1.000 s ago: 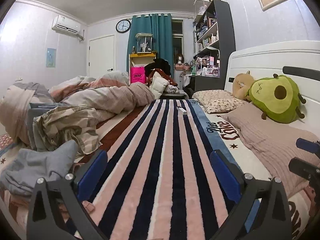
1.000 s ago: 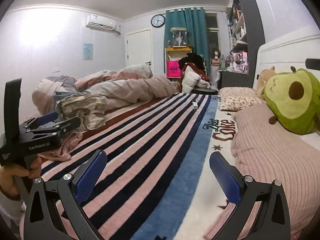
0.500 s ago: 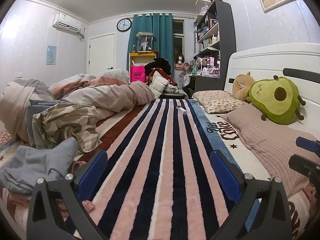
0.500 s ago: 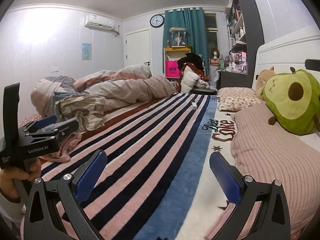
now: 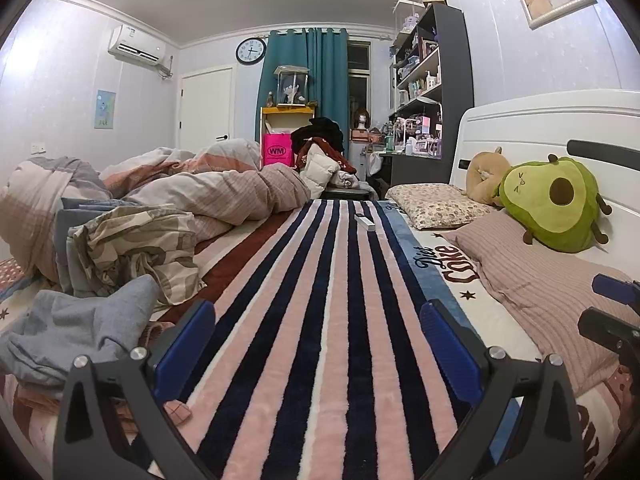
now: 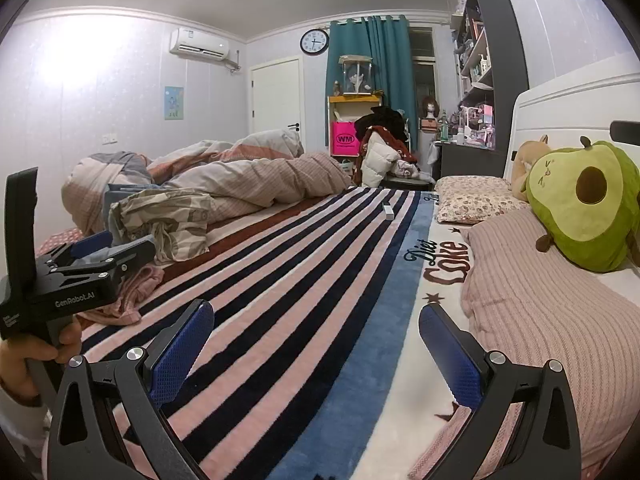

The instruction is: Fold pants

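Both jaws gape wide and empty, left gripper (image 5: 316, 344) and right gripper (image 6: 316, 344) above striped blanket (image 5: 320, 300); crumpled camouflage pants (image 5: 136, 244) untouched, folding unstarted.

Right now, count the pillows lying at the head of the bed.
2. A floral pillow lies farther off by the headboard, and a pink ribbed pillow lies nearer, under the avocado plush. Others may be hidden under the heaped duvet.

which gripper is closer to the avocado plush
Right. The avocado plush sits just ahead and to the right of the right gripper; the left gripper is further over, toward the clothes pile.
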Demonstrator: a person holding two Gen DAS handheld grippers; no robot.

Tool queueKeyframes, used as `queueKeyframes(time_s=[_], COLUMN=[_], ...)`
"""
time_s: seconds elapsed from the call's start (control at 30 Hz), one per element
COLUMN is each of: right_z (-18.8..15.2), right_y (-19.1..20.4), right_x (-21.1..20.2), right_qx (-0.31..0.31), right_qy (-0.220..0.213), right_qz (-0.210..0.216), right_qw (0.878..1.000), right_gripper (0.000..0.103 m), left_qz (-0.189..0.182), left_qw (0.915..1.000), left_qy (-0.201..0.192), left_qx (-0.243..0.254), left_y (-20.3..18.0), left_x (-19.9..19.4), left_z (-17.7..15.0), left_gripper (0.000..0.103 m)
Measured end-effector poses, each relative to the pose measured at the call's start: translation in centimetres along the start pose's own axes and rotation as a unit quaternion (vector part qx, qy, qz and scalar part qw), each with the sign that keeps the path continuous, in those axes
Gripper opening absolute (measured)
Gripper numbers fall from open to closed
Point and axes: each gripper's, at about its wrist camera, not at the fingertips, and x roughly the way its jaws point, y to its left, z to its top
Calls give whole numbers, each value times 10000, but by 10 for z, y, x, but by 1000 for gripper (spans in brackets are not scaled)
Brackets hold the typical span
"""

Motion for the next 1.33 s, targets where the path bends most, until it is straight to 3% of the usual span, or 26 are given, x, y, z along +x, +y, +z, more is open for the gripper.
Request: queueKeyframes(time_s=[1.33], right_z=[3], right_y=[2], right_x=[-1], right_qx=[6], right_qy=[21], right_qz=[23], right_qw=[10000], right_gripper=[102], left_qz=[-20], left_qw=[10000], left_qy=[-6], left_qx=[-51], left_y=[-8], left_x=[-4], left_z=[-2], left_gripper=[101])
